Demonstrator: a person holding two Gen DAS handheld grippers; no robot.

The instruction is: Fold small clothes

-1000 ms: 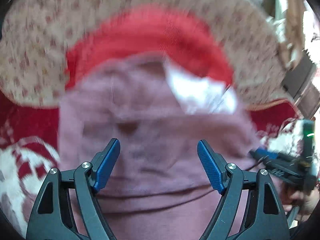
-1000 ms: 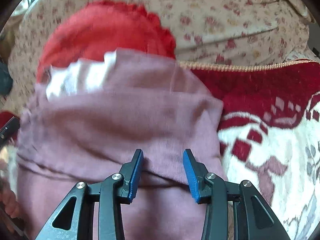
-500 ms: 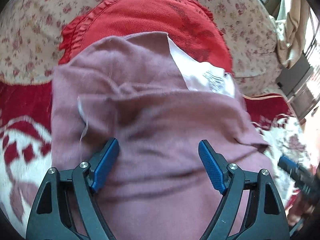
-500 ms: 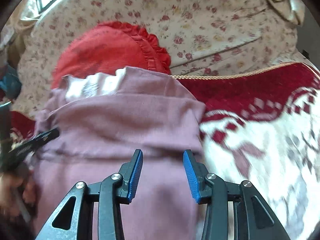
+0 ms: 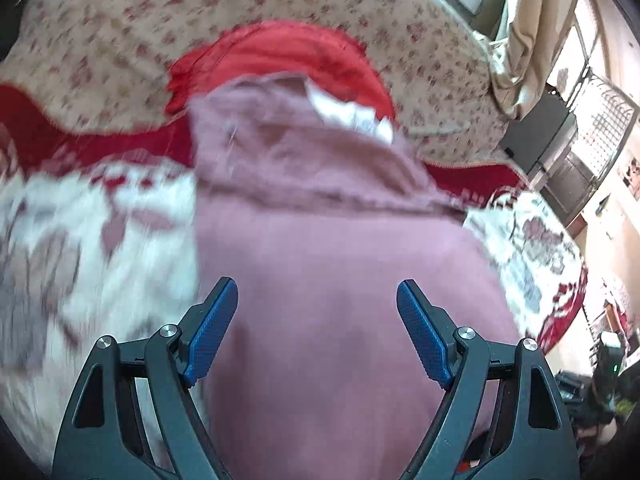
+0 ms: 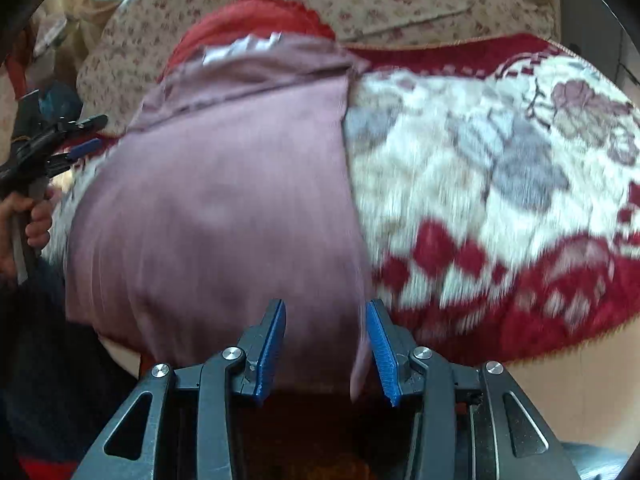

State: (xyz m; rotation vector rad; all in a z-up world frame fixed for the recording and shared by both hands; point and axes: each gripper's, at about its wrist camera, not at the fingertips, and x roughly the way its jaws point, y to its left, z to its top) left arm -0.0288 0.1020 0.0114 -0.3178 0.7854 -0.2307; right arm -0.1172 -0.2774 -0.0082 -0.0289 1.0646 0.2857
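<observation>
step: between folds, mauve garment half-folded on patterned blanket | left gripper wide, empty | right gripper narrower, apparently empty (blur) | next: pinch near hem

No text, brand, number or sign can be read in either view: the white label sewn into the mauve garment is blurred beyond reading, and no lettering is shown anywhere else.
</observation>
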